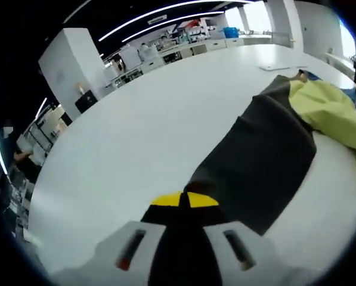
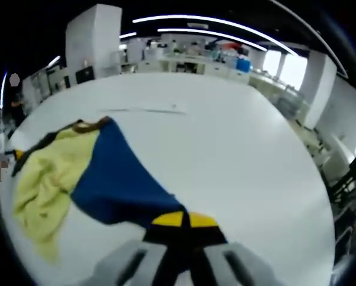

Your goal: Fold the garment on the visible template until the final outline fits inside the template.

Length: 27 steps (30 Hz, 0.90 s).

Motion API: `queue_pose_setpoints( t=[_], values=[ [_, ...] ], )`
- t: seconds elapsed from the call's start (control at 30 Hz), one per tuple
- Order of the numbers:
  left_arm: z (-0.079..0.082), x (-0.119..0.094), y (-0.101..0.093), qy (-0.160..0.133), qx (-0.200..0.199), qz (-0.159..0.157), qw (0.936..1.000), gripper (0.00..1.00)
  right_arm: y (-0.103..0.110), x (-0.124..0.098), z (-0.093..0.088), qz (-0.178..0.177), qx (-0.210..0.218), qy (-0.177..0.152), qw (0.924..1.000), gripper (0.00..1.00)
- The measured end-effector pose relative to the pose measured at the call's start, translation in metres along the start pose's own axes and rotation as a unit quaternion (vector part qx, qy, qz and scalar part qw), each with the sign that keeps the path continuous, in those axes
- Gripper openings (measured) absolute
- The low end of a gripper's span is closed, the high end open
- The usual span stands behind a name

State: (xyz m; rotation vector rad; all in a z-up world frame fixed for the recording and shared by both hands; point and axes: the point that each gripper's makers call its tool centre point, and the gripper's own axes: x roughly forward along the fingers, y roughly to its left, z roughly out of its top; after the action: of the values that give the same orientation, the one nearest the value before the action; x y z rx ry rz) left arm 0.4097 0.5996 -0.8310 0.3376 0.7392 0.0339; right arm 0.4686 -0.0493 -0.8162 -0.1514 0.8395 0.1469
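left claw (image 1: 184, 201): low over surface (image 1: 142, 125), closed on garment (image 1: 267, 155) edge
right claw (image 2: 184, 219): low, pinching garment's blue corner

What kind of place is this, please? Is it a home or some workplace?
Probably a workplace, likely a lab or open workshop: a large white table holding the garment, strip lights on a dark ceiling, and benches crowded with equipment at the back.

A white tabletop (image 1: 142, 131) spreads wide. Beyond its far edge stand a white pillar (image 2: 93, 39), cluttered benches (image 2: 195, 59) and bright windows (image 2: 288, 68) under ceiling light strips (image 1: 166, 12).
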Motion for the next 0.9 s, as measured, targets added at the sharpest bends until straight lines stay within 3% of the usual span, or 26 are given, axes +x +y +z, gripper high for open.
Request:
queue_pose_setpoints(
  t=[0.43, 0.77, 0.9],
  values=[
    [0.002, 0.01, 0.015, 0.008, -0.004, 0.009, 0.9999, 0.0, -0.018, 0.019, -0.005, -0.018, -0.023, 0.019, 0.9994, 0.0],
    [0.001, 0.011, 0.02, 0.009, -0.013, 0.01, 0.9998, 0.0, -0.018, 0.018, -0.003, -0.007, -0.013, 0.014, 0.9998, 0.0],
    [0.004, 0.006, 0.023, -0.003, -0.026, 0.011, 0.9996, 0.1, -0.021, 0.013, -0.001, -0.01, -0.008, 0.006, 0.9999, 0.04]
  ],
)
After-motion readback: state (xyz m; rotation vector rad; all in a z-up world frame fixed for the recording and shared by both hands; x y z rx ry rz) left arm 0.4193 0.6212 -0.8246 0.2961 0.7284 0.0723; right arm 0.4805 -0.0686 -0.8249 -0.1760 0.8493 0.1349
